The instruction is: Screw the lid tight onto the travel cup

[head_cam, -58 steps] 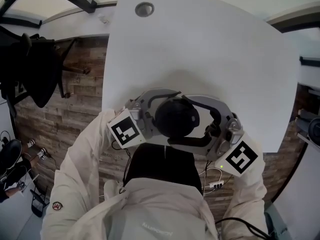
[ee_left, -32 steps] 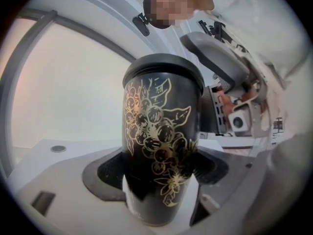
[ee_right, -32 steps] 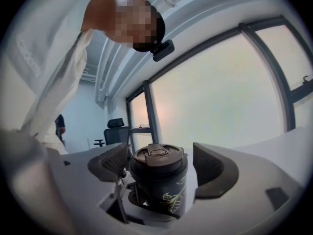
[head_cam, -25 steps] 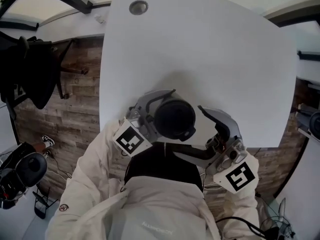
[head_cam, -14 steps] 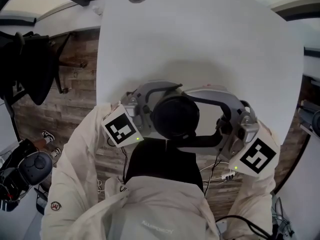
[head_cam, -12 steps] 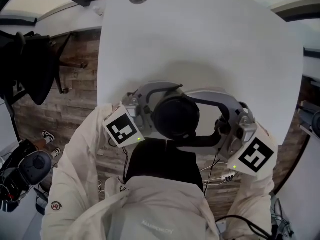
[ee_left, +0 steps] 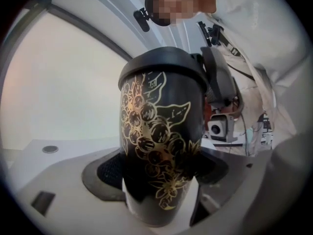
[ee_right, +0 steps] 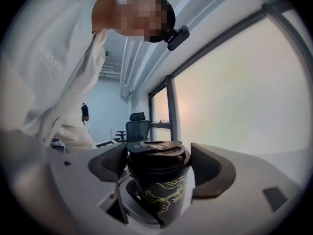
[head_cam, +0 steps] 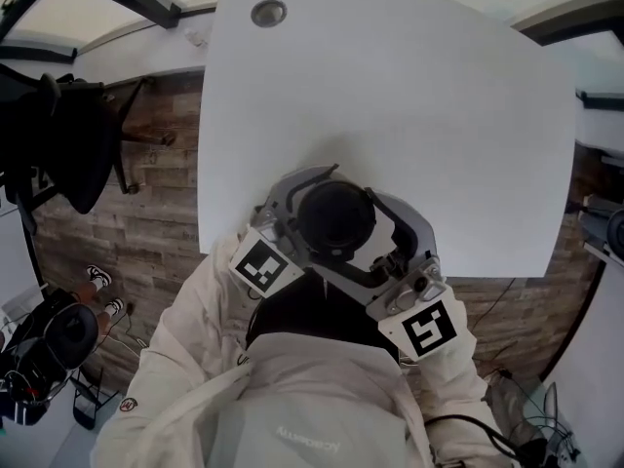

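Note:
A black travel cup (ee_left: 161,146) with a gold pattern is held upright off the table's near edge. My left gripper (ee_left: 159,180) is shut on its lower body, a pad on each side. From above I see only the cup's black lid (head_cam: 334,217), with the left gripper (head_cam: 310,213) coming in from the left. My right gripper (head_cam: 346,234) reaches in from the lower right. Its jaws hug the lid (ee_right: 157,153), which sits flat on the cup (ee_right: 164,195). In the right gripper view, the right gripper (ee_right: 157,163) has both pads against the lid's rim.
The white table (head_cam: 409,96) stretches away beyond the cup, with a round grommet (head_cam: 268,12) at its far left corner. A dark office chair (head_cam: 58,135) stands on the floor to the left. The person's pale jacket (head_cam: 292,408) fills the space below the grippers.
My right gripper has swung round the lid from its right side toward the person, its marker cube moving down and left. The left gripper and cup have stayed put.

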Demonstrator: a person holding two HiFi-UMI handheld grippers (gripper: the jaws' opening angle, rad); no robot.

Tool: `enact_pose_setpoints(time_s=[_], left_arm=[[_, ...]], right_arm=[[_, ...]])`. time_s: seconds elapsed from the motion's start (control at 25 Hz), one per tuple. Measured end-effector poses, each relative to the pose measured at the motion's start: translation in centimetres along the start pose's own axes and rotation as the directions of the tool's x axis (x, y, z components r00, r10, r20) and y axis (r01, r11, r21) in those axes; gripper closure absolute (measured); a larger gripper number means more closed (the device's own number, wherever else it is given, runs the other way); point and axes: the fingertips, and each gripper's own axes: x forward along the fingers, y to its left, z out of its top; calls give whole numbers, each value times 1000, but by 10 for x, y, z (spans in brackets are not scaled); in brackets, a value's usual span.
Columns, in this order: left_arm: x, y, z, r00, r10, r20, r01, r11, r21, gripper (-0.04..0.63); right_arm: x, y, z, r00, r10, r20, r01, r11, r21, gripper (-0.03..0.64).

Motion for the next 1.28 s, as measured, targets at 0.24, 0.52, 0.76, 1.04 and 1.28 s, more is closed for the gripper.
enact_pose_setpoints(time_s=[0.24,0.52,0.76,1.04,1.28], left_arm=[[4,1,3,978,208,-22,-209,978,-29,196],[7,-1,-1,971,231,-68,-233,972,-21,196],[9,-1,9,1000,22,20,-22,1000,17,195],[3,-9,4,964,-266,15,266,964,14,195],[-1,-10,2,928,-372,19,372,928,-4,195]], right_arm=[[-12,-5,2,921,-391,8,390,920,40,221],[-14,-7,-1,879,-476,-32,477,876,70,221],[-26,-5,11,989,-147,0,147,988,44,221],[-16,-2,0,886,447,-121,-449,894,10,219],[7,4,-7,772,613,-170,-623,782,-8,219]])
